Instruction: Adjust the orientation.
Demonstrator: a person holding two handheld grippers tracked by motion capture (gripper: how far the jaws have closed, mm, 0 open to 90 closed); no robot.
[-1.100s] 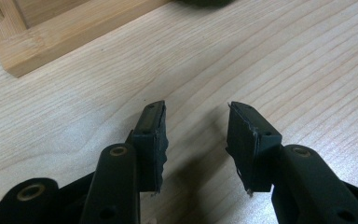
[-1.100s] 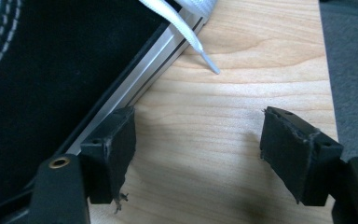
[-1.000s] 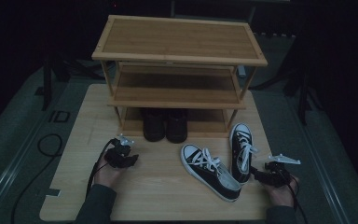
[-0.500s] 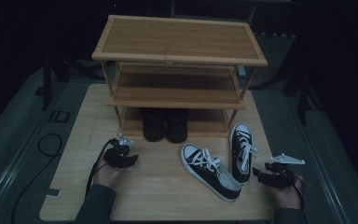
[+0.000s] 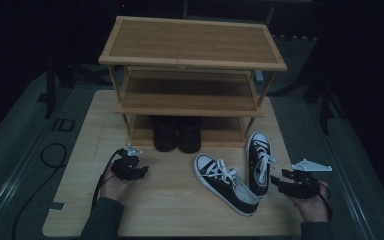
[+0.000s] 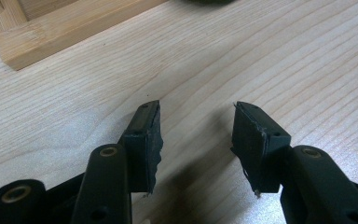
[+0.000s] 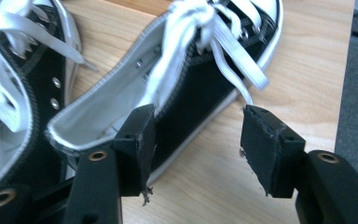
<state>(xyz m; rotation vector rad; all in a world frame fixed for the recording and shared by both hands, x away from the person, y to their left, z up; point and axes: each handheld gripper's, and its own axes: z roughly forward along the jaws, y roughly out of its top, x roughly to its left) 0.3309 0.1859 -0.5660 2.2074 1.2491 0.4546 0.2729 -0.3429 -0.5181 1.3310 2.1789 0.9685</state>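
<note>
High view showed a rack [image 5: 192, 50] on the wooden surface [image 5: 80, 200], with dark boots [image 5: 177, 134] on its bottom shelf and two sneakers [image 5: 225, 184] lying in front. Left tool [image 5: 136, 172] hovered over bare wood, jaws apart and empty. Right tool [image 5: 276, 181] sat just beside the right sneaker [image 7: 186, 88], jaws spread at its heel, gripping nothing.

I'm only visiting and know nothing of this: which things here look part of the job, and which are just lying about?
Likely part of the job, as a guess:
two black-and-white sneakers
shoe rack
right gripper, open beside a sneaker
left gripper, open

Just there:
dark boots already on the bottom shelf
cable
</note>
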